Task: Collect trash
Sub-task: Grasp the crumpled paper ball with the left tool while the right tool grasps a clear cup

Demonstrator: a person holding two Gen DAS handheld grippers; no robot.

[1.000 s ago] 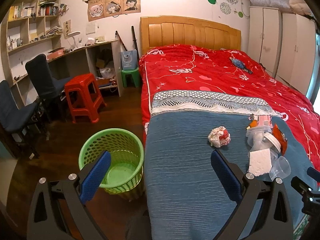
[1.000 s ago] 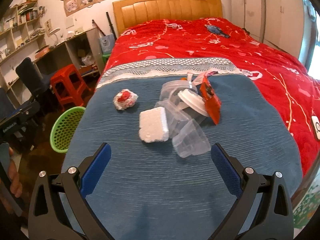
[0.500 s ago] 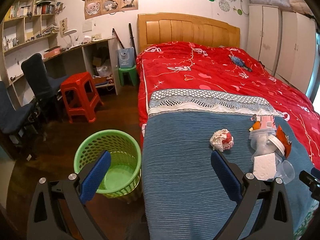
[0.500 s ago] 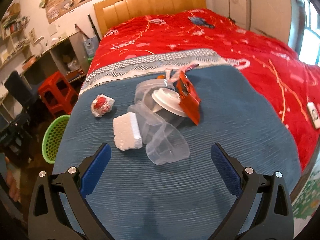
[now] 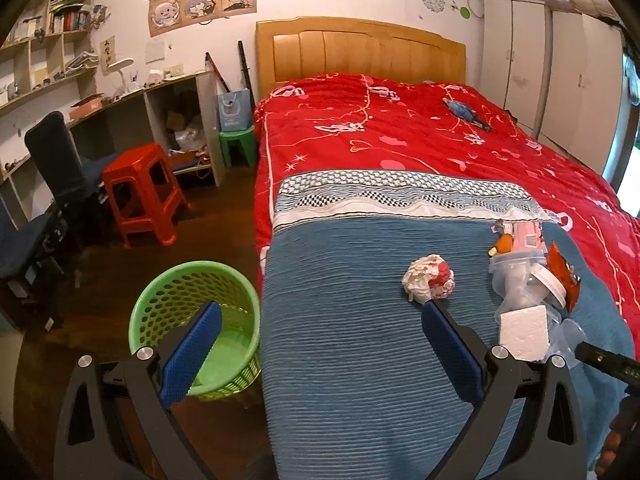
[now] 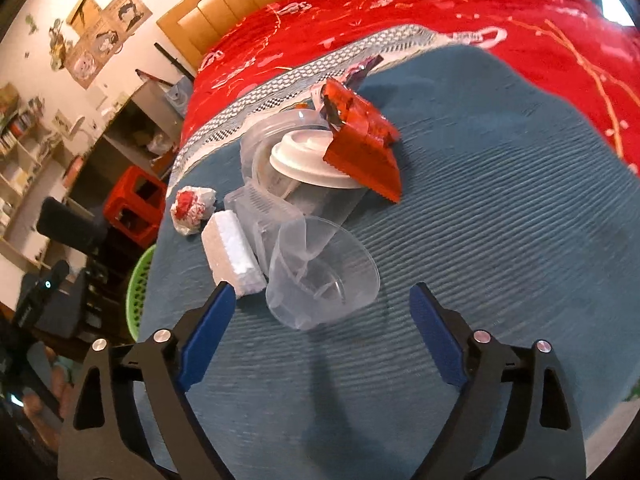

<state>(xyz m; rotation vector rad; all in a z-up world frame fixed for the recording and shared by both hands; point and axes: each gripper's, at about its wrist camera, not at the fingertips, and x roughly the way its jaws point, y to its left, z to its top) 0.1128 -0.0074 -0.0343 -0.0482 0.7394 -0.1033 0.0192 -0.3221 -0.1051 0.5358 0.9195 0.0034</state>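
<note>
Trash lies on the blue blanket at the foot of the bed. A clear plastic cup lies on its side just ahead of my open right gripper, between its fingers' line. Beside it lie a white foam block, a crumpled red-and-white paper ball, clear containers with a white lid and a red wrapper. My left gripper is open and empty, over the bed's left edge. The paper ball and foam block show there too. A green mesh basket stands on the floor.
A red stool, dark chairs and a desk with shelves line the left wall. A small green stool stands by the headboard. A red quilt covers the far bed, with a blue toy on it. Wardrobes stand at right.
My right gripper has moved forward and tilted, closing in on the clear cup. My left gripper has shifted slightly left and back; the basket now sits nearer its left finger.
</note>
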